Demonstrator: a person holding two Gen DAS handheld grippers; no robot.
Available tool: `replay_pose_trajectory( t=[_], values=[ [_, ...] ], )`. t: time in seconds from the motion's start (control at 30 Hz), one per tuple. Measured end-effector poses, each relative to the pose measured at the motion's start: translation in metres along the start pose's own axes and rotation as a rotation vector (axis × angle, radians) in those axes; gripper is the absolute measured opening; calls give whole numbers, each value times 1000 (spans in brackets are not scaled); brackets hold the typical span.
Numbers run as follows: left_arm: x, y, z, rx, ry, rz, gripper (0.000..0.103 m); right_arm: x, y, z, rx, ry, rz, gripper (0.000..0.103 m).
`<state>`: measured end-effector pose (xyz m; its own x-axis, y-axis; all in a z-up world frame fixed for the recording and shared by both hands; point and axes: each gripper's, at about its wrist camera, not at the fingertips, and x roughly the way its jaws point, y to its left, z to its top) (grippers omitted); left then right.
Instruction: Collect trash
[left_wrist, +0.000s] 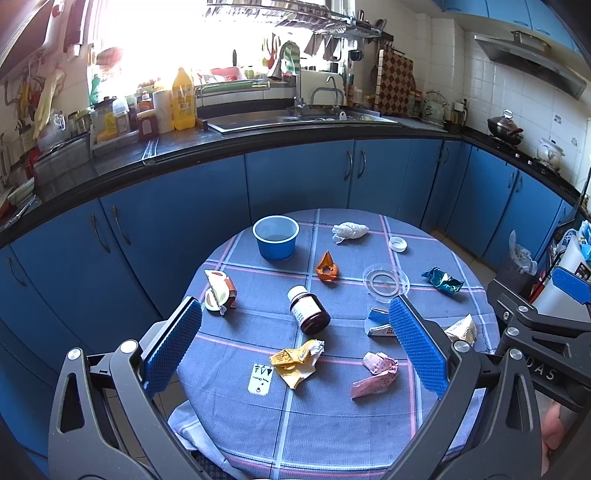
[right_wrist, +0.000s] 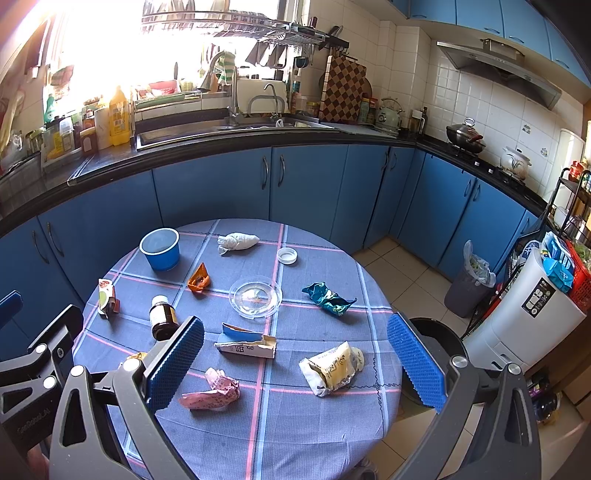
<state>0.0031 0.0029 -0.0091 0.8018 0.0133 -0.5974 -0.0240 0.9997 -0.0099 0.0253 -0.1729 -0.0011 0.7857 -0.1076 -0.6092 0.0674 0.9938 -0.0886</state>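
left wrist view: trash lies scattered loose on the table (left_wrist: 258, 424), none gathered. from left: carton (left_wrist: 218, 293), blue cup (left_wrist: 276, 237), bottle (left_wrist: 309, 309), yellow wrapper (left_wrist: 297, 360), pink wrapper (left_wrist: 375, 373). left gripper (left_wrist: 295, 347) hovers level above the near edge, tongs apart, empty. right gripper (right_wrist: 295, 363) likewise, apart, over a cream packet (right_wrist: 332, 367); bin (right_wrist: 436, 343) just right of the table.

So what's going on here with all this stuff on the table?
A person holds a gripper in each hand above a round table strewn with trash. Both the left gripper and the right gripper are open and empty; nothing is picked up yet. A brown bottle, a pink wrapper, a yellow wrapper, a teal wrapper and a torn carton lie scattered. A blue cup stands at the far side.
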Motion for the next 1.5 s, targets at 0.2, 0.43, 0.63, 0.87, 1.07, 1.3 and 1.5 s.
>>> replay_pose_trajectory(
  t=[0.2, 0.43, 0.63, 0.87, 1.07, 1.3, 1.5],
  values=[
    [0, 1, 1, -2, 2, 0, 100, -1, -1, 0, 0, -1, 0, 97],
    [-2, 3, 2, -8, 3, 0, 100, -2, 0, 1, -1, -5, -2, 97],
    [-2, 3, 2, -8, 4, -2, 100, -5, 0, 1, -2, -6, -2, 97],
    [-2, 3, 2, -8, 3, -2, 100, -5, 0, 0, -2, -6, -3, 97],
    [-2, 4, 3, -8, 3, -1, 100, -6, 0, 0, -2, -7, -3, 97],
    [-2, 4, 3, -7, 4, -2, 100, -6, 0, 1, -2, -6, -3, 97],
    [-2, 4, 3, -8, 4, -2, 100, -6, 0, 1, -2, -7, -3, 97]
  ],
)
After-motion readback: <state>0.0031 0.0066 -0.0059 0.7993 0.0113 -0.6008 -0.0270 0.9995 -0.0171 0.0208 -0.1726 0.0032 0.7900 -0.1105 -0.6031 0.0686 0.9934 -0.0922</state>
